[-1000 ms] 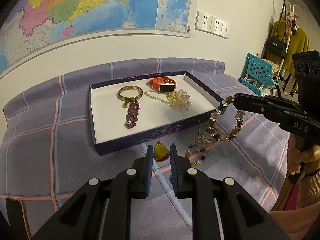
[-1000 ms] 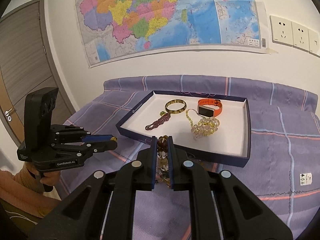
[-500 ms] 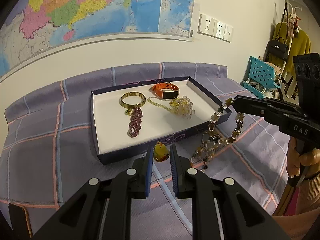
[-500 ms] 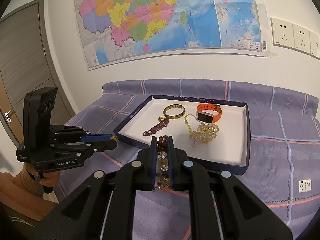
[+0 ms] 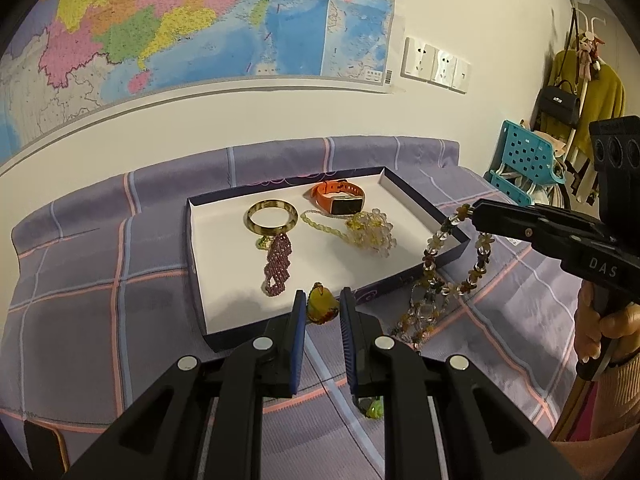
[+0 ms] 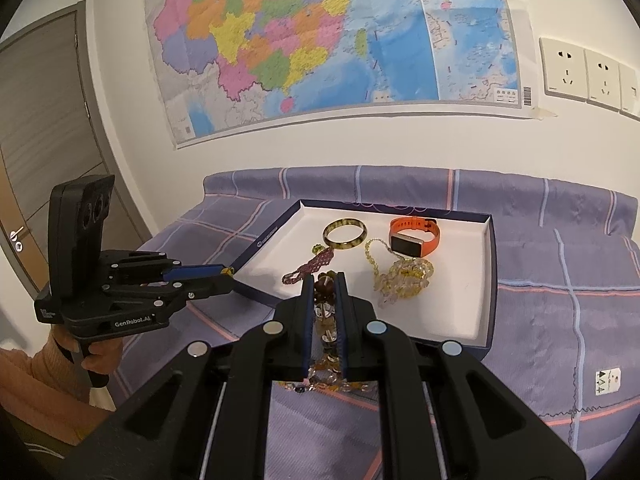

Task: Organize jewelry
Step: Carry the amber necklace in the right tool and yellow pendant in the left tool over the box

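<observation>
A yellow pendant (image 5: pixel 322 307) is gripped between the blue pads of the left gripper (image 5: pixel 322 312), just in front of the near wall of the dark blue tray (image 5: pixel 404 278); the right gripper (image 6: pixel 324 292) is closed on a beaded necklace (image 5: pixel 438 276), which hangs over the purple checked cloth (image 5: pixel 80 312) beside the tray's right corner. Inside the tray are laid a green bangle (image 5: pixel 272 222), an orange watch (image 5: pixel 339 198), a purple bracelet (image 5: pixel 277 264) and a pale yellow bead strand (image 5: pixel 366 232).
</observation>
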A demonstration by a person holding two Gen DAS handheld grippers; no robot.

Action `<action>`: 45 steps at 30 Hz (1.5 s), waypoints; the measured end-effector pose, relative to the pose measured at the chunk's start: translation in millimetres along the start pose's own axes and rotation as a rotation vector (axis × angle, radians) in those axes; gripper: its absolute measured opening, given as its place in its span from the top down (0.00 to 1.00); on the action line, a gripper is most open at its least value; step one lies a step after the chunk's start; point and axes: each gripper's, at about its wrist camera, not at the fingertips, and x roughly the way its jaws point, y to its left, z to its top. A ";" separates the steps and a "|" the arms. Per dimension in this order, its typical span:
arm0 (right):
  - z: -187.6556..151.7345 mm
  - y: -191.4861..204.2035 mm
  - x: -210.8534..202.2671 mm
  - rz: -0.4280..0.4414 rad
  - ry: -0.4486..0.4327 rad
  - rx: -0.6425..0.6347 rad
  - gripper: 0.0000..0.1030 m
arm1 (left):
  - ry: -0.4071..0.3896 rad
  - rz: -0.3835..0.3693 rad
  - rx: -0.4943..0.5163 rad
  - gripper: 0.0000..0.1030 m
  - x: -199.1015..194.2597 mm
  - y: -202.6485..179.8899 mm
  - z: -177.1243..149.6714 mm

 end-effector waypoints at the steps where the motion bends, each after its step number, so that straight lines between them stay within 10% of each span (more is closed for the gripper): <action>1: 0.3 -0.5 0.1 0.001 -0.001 0.000 0.90 | 0.000 -0.001 0.000 0.85 0.0 0.1 0.0; 45: 28.9 -10.0 22.6 0.001 -0.009 -0.015 0.90 | 0.014 0.023 -0.035 0.85 24.2 14.9 24.8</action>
